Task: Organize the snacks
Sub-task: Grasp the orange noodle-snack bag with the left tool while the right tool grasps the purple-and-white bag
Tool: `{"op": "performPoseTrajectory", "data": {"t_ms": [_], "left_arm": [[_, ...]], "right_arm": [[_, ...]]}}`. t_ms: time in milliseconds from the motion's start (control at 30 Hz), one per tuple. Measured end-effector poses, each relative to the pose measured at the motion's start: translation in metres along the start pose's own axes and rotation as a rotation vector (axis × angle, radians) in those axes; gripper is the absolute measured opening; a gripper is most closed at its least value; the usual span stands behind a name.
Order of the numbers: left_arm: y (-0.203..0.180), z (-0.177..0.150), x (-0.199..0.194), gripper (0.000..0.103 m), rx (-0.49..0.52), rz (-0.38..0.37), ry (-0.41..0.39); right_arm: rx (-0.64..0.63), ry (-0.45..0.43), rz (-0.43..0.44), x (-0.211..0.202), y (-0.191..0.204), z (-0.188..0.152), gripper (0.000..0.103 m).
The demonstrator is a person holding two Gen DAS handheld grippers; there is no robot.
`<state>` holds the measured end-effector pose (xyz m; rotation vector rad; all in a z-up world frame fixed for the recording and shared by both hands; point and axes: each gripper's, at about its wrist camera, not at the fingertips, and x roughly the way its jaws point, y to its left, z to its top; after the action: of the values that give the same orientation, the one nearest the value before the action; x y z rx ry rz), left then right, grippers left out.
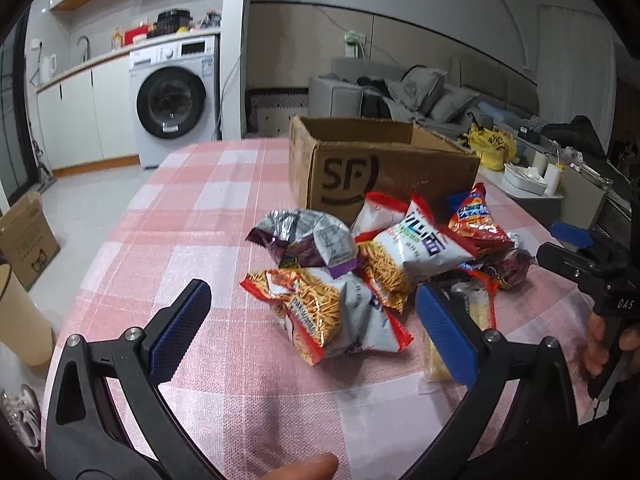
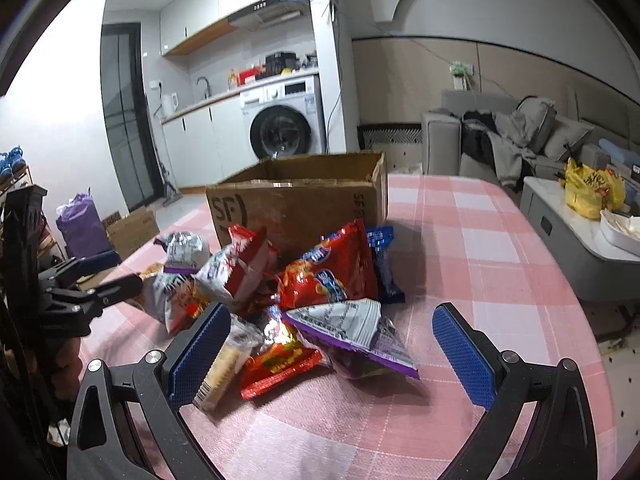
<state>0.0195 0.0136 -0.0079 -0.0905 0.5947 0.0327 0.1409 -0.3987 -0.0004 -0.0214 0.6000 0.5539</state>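
Left wrist view first. Left gripper (image 1: 312,312) spread wide, empty, low over the pink checked table (image 1: 192,216). Between its blue pads (image 1: 182,322), the noodle-snack bag (image 1: 336,316), red and silver, at the near side of the snack pile (image 1: 380,256). Behind the pile, touching it or nearly, the cardboard box (image 1: 380,168), open on top, toward the far edge of the table. On the box front, "SF" in dark letters with a curved mark. Large blue characters on the white bag (image 1: 424,244), not readable for sure. At the right edge, the right gripper (image 1: 568,248), with "DAS" in small white letters on its body.

Right wrist view next. Right gripper (image 2: 332,352) also spread wide, holding nothing. Between its pads (image 2: 464,360), the silver bag with purple edge (image 2: 352,332) and a red packet (image 2: 280,364) beside it. Pale cracker pack (image 2: 218,372) against the left pad, barcode visible, digits too small. Behind, the red bag with blue logo (image 2: 328,276), leaning near the box, where "SF" again, and "55" sideways on the corner.

Judged as the reach before a first pick. Better to take one bag only: centre on a sealed edge or corner, close gently so as not to crush the contents, lift straight up to clear neighbours, then carry over the box rim. Best to work each gripper on its own side of the pile, to avoid collision.
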Motion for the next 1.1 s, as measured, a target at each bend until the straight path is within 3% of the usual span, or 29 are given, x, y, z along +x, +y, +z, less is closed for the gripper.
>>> {"op": "performPoseTrajectory", "data": {"t_ms": [233,500,733,833,967,1100], "left_arm": [[0.005,0.001,0.024,0.102,-0.025,-0.019,0.103],[-0.001,0.002,0.049,0.102,0.005,0.025,0.18],[0.002,0.005,0.068,0.102,-0.017,-0.025,0.22],[0.005,0.006,0.075,0.092,-0.031,-0.056,0.234],[0.004,0.003,0.08,0.068,-0.044,-0.128,0.252],[0.001,0.001,0.08,0.059,-0.015,-0.129,0.241]], "right_arm": [[0.021,0.106,-0.015,0.02,-0.009,-0.003,0.103],[0.062,0.197,0.02,0.042,-0.023,-0.005,0.102],[0.171,0.25,0.075,0.064,-0.043,-0.003,0.091],[0.164,0.256,0.07,0.07,-0.044,-0.001,0.09],[0.171,0.265,0.082,0.078,-0.046,0.0,0.082],[0.167,0.264,0.066,0.076,-0.044,-0.003,0.069]]}}
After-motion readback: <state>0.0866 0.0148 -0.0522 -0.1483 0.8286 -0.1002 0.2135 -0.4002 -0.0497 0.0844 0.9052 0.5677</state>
